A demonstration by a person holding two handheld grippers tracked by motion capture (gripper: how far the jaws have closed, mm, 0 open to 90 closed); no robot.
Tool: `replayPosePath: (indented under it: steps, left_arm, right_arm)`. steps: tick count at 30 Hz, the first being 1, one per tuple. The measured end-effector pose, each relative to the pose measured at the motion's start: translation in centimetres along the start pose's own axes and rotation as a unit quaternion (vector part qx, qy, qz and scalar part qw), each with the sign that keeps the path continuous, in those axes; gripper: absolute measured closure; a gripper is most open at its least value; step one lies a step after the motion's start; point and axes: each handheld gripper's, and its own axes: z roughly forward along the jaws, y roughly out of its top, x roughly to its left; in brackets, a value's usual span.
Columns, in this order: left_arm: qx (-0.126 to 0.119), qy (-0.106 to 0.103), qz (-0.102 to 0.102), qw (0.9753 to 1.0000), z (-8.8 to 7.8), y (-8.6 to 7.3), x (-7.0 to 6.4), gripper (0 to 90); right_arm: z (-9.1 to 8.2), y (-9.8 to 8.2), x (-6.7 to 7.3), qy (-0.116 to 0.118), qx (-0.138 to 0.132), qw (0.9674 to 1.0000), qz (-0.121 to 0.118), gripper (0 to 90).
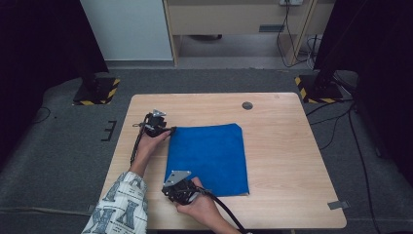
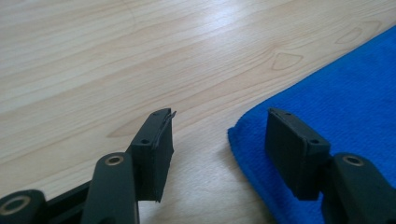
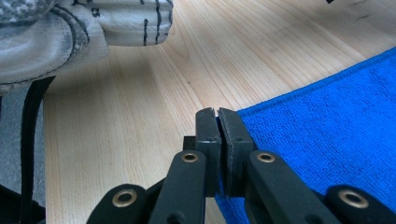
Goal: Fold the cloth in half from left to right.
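blue cloth [image 1: 208, 158] lies flat on our wooden table [image 1: 282, 161], a dark round cap [image 1: 247, 105] well beyond both grippers. left gripper [image 2: 219, 135]: our jaws gape half wide, straddling the cloth's corner, not pressing. right gripper [image 3: 218, 122]: our jaws are pinched together on the cloth's corner, a patterned sleeve [image 3: 84, 28] ahead.

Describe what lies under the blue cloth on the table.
The blue cloth lies flat on the light wooden table, whose bare wood shows all around it. Whether anything thin lies beneath stays hidden; no bulge shows.
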Motion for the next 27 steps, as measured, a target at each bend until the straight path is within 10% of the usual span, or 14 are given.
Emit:
replayPosePath:
  steps: [10, 20, 27]
  left_arm:
    - [0.026, 0.017, 0.023, 0.9993, 0.9, -0.4, -0.3, 47.7]
    - [0.021, -0.013, 0.045, 0.9987, 0.8, -0.5, -1.3, 86.1]
    - [-0.001, -0.032, 0.009, 0.9994, 0.1, 0.0, -1.1, 88.2]
  right_arm:
    - [0.0, -0.2, 0.0, 0.002, -0.001, 1.0000, 0.001, 87.7]
    - [-0.3, -0.2, 0.1, -0.002, -0.007, 1.0000, 0.003, 87.7]
    - [-0.7, -0.2, 0.0, -0.005, -0.010, 0.9999, 0.006, 87.7]
